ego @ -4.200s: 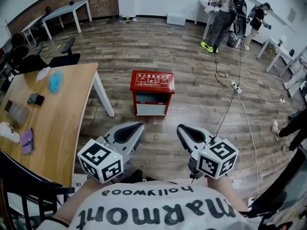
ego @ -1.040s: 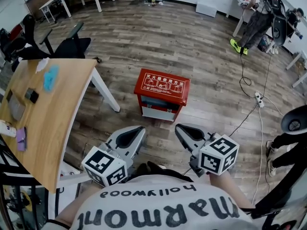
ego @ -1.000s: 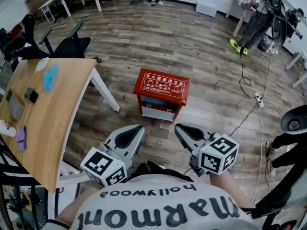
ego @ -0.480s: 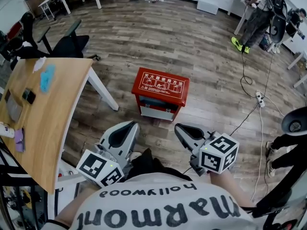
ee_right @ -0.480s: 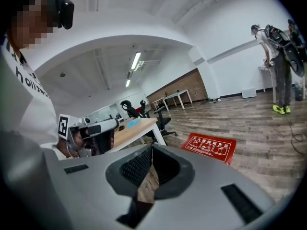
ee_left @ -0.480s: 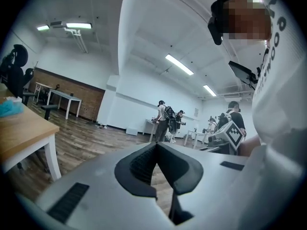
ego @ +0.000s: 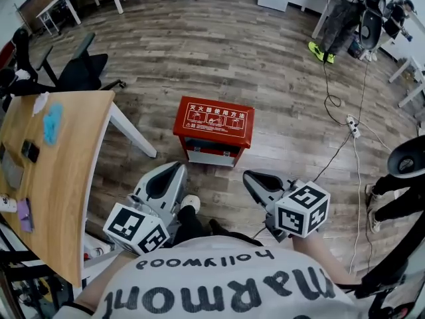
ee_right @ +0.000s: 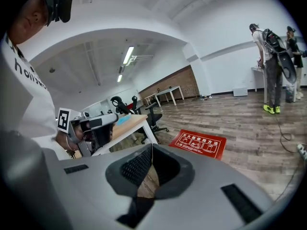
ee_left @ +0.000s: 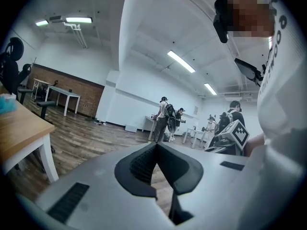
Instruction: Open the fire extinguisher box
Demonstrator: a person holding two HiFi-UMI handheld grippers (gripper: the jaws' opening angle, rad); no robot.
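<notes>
The red fire extinguisher box (ego: 214, 130) stands closed on the wooden floor, its lid printed with white instructions and a pale panel on its front. In the head view both grippers are held short of it, near my body. My left gripper (ego: 178, 168) is shut and empty, below and left of the box. My right gripper (ego: 249, 177) is shut and empty too, below and right of it. The right gripper view shows its closed tips (ee_right: 152, 147) with the box lid (ee_right: 200, 143) beyond. No box appears past my left gripper (ee_left: 156, 145) in its own view.
A wooden table (ego: 60, 178) with small items stands at the left, with office chairs (ego: 76, 72) behind it. A cable and power strip (ego: 350, 125) run over the floor at the right. People (ego: 339, 15) stand at the far right. My shoe (ego: 190, 203) shows between the grippers.
The view has swung, so the table sits further left and the box slightly left. My left gripper has drifted left. A shoe has come into view under the grippers. Both stay shut.
</notes>
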